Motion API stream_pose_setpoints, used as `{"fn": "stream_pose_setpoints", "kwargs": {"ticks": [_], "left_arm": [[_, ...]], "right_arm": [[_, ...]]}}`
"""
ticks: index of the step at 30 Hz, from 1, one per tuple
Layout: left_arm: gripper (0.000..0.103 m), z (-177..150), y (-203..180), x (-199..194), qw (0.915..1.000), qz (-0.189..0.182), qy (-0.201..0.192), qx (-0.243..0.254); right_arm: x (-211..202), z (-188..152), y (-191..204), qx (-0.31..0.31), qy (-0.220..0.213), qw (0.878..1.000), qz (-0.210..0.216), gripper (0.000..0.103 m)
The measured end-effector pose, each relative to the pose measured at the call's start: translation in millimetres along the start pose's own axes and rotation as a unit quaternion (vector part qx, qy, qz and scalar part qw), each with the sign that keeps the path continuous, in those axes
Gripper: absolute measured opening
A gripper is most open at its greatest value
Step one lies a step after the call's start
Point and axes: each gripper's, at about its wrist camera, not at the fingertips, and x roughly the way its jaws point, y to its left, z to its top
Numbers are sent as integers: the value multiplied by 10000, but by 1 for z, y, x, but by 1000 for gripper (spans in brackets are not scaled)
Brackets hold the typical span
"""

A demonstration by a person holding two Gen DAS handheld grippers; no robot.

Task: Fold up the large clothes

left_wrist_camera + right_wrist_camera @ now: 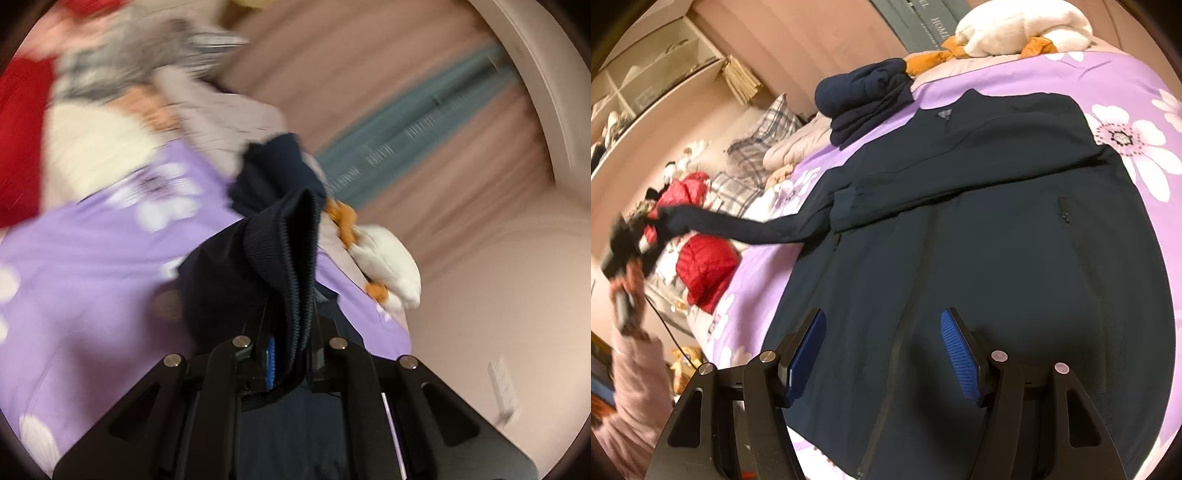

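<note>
One left claw (290, 354) clamping jacket (979, 240) cuff, right claw (882, 354) empty, agape, folded navy pile (864, 99) nearby

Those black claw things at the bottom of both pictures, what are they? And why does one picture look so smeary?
They are grabbers that a person holds, one in each hand, each with a small camera looking along its two fingers. So each picture is one grabber's view.

The smeary picture is from the left gripper. It is shut on the ribbed cuff of a dark blue jacket's sleeve; the picture is blurred.

The clear picture is from the right gripper. Its blue pads stand apart with nothing between them, above the jacket spread on a purple flowered bedspread. At the left edge you see the person's hand pulling the sleeve out sideways. Folded dark clothes, a red jacket and a white plush toy also lie there.
</note>
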Motion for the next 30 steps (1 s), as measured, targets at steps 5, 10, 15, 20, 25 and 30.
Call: {"fn": "stream_pose_setpoints", "kwargs": {"ticks": [5, 10, 15, 20, 25, 30], "left_arm": [[9, -23, -129, 81, 9922, -110, 566, 1102], [12, -79, -224, 171, 9744, -203, 1268, 1843], [13, -163, -270, 280, 9469, 348, 2077, 2429], [43, -231, -258, 350, 9189, 616, 2995, 2494], [43, -239, -232, 348, 9107, 389, 3199, 2585], [59, -184, -156, 286, 9479, 177, 2466, 2008]], "right_arm": [[-15, 1, -23, 195, -210, 9996, 79, 64], [-38, 3, -54, 457, -492, 9977, -30, 64], [-53, -3, -84, 695, -563, 9955, -312, 64], [-51, -11, -110, 1071, -486, 9921, -437, 64], [-42, -11, -120, 1195, -371, 9912, -423, 64], [-31, 0, -122, 1154, -293, 9922, -364, 65]]}}
